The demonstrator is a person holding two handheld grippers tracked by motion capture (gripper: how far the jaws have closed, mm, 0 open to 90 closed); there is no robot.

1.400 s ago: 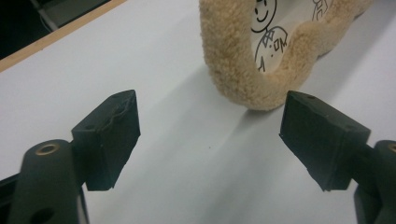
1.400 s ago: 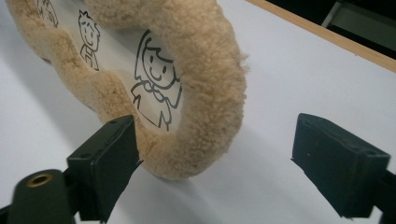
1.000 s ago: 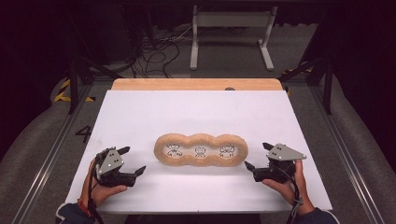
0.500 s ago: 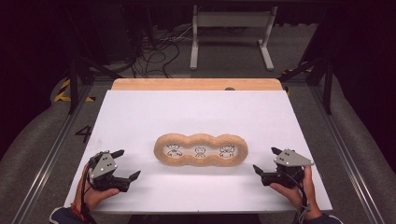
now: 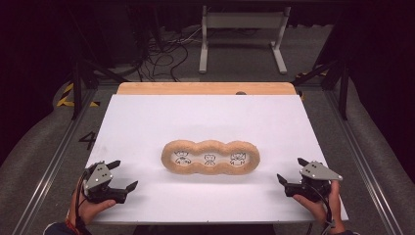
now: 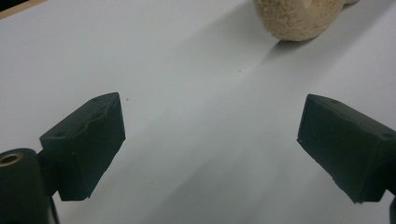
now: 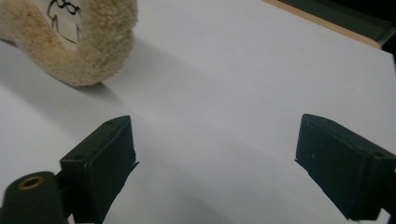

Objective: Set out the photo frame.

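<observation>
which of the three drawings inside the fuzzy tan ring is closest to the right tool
The right-end drawing in the fuzzy tan ring: it sits nearest the right tool, while the middle drawing and left-end drawing lie farther away.

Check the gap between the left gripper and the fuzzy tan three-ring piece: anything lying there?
Nothing. The high view shows bare white tabletop between the left gripper and the fuzzy tan piece; the left gripper view agrees.

A painted numeral "4" (image 5: 88,140) stands on the grey floor just left of the table's left edge. Black line drawings (image 5: 209,159) sit in the three openings of the fluffy tan frame (image 5: 169,159), but no letters or words in them can be read.
</observation>
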